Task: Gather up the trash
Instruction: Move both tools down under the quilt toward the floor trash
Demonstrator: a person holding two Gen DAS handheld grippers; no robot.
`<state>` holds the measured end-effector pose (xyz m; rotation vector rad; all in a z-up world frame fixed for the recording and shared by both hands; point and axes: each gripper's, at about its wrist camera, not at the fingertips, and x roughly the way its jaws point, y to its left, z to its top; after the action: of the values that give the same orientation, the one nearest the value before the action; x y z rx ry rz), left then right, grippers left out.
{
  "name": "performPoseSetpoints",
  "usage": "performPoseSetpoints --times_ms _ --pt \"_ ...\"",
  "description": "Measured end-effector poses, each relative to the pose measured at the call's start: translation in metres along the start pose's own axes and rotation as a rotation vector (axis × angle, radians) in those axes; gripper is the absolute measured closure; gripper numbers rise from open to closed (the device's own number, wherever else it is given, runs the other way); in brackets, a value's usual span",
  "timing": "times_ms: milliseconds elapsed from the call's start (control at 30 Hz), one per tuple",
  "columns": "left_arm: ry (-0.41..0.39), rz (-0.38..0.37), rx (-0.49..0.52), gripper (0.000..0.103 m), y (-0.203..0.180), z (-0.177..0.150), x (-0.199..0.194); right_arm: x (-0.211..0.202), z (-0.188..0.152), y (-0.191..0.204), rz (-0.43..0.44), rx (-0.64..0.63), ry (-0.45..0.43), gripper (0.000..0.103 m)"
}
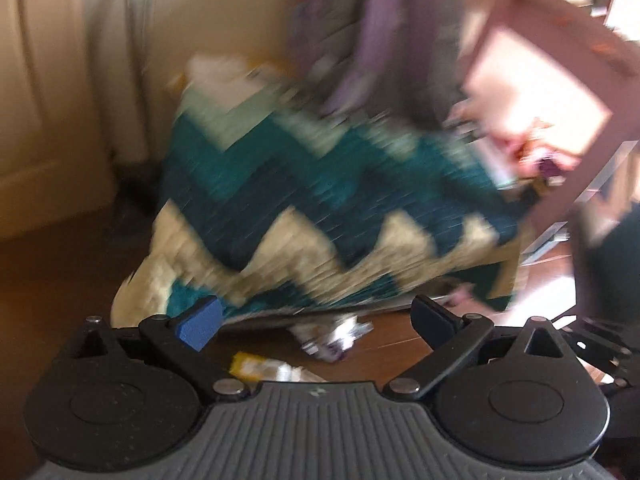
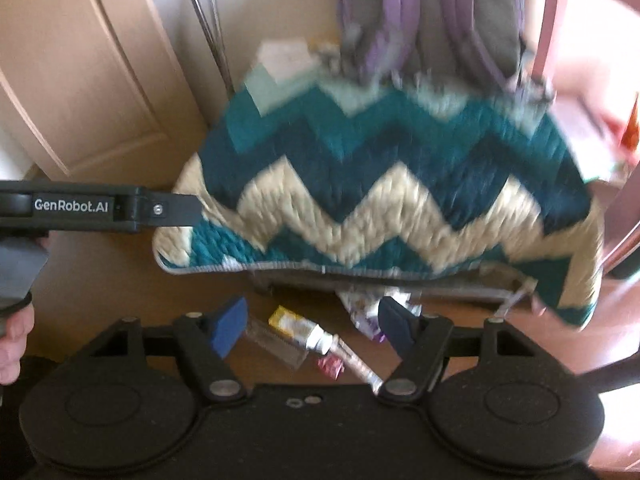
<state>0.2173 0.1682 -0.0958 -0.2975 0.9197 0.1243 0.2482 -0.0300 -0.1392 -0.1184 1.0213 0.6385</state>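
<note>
Both grippers, left (image 1: pixel 316 326) and right (image 2: pixel 312 326), jaws spread, empty; wrappers (image 2: pixel 304 334) on floor beneath overhanging zigzag blanket (image 2: pixel 380 184).

Right gripper (image 2: pixel 314 330) angled down at wooden floor (image 2: pixel 120 288), jaws wide apart, empty. Between them: yellow wrapper (image 2: pixel 289 321), clear wrapper (image 2: pixel 276 344), pink scrap (image 2: pixel 331 366). Beyond, crumpled wrappers (image 2: pixel 370 306) (blurred) under zigzag blanket (image 2: pixel 392 184). Left gripper (image 2: pixel 120 208) at left edge.
</note>
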Motion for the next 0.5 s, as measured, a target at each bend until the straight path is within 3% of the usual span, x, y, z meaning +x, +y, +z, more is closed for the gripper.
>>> performPoseSetpoints --times_ms 267,500 --pt "0.201 0.152 -0.211 0.002 0.059 -0.058 0.118 0.11 -0.04 -0.012 -0.012 0.054 0.15 0.031" --pt "0.369 0.29 -0.387 0.002 0.098 -0.106 0.207 0.196 -0.094 -0.012 -0.024 0.056 0.357 0.031"
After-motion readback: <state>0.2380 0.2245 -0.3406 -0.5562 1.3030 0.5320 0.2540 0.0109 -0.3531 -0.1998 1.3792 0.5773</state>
